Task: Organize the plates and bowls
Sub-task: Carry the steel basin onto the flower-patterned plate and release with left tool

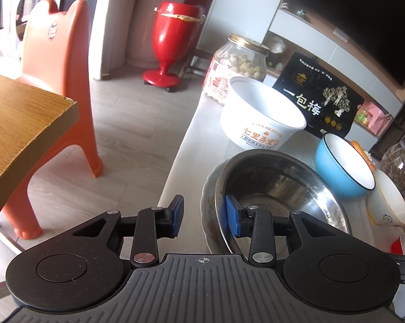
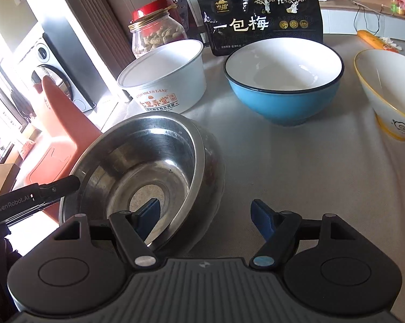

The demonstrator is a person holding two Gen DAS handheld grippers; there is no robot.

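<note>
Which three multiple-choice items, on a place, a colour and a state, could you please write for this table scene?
1. Where does the round stainless-steel bowl sit?
A. In a shallow patterned dish
B. Inside a blue bowl
C. On an orange chair

2. What colour is the outside of the dark-rimmed ceramic bowl with a white inside?
A. Green
B. Blue
C. Red

3. How is the white paper tub with orange print?
A. Tipped over
B. Lidded
C. Upright, open and empty

Answers: 1 A, the stainless-steel bowl rests in the patterned dish. 2 B, the ceramic bowl has a blue wall. 3 C, the white paper tub shows a bare white inside.
</note>
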